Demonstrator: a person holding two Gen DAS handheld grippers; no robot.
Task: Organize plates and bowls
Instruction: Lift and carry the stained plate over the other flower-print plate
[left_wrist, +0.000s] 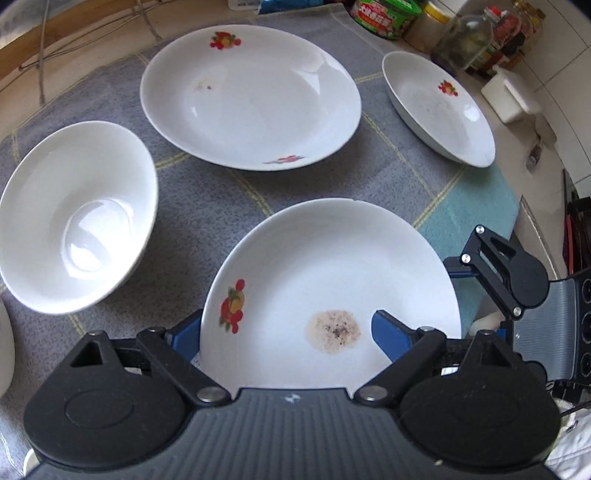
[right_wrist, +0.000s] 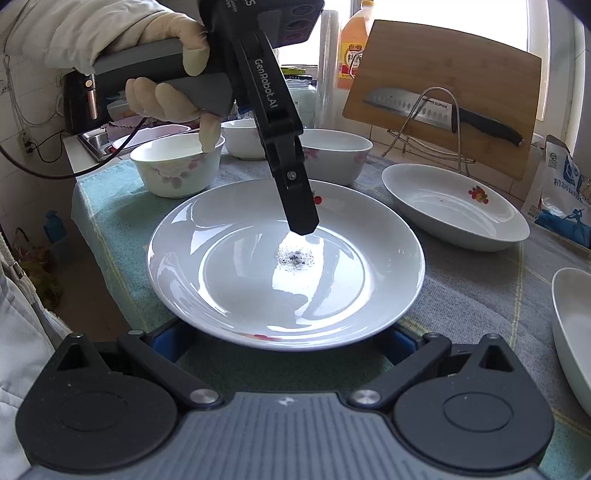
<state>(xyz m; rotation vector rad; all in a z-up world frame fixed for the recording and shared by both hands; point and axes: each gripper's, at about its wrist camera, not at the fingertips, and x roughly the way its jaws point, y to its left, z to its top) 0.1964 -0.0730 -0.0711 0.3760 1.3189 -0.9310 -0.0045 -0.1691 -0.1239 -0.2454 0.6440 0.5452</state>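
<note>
Stained plate (left_wrist: 332, 266): white, round, fruit print on the rim, brown speckled patch in the well. It is lying flat and right way up on the grey checked cloth (left_wrist: 207, 206), at the near edge of the spread. Being round, it is showing no long axis and no pointing direction; only the rim matters for a grasp.

Left gripper (left_wrist: 288, 332): is pointing steeply down over the plate, jaws standing wide and holding nothing. One blue finger (left_wrist: 183, 330) is sitting just outside the rim and the other (left_wrist: 388, 328) is hanging over the well, so the rim is passing between them, unpinched.

Right gripper (right_wrist: 284, 343): is waiting low at the opposite side of the plate, jaws wide, empty, flanking that stretch of rim.

Judgement: both hands are lying about equally near; the left is looking better placed to close on the rim.

Neighbours: larger plate (left_wrist: 251, 96), deep bowl (left_wrist: 74, 221) and small dish (left_wrist: 439, 110) are all sitting apart from it.
</note>
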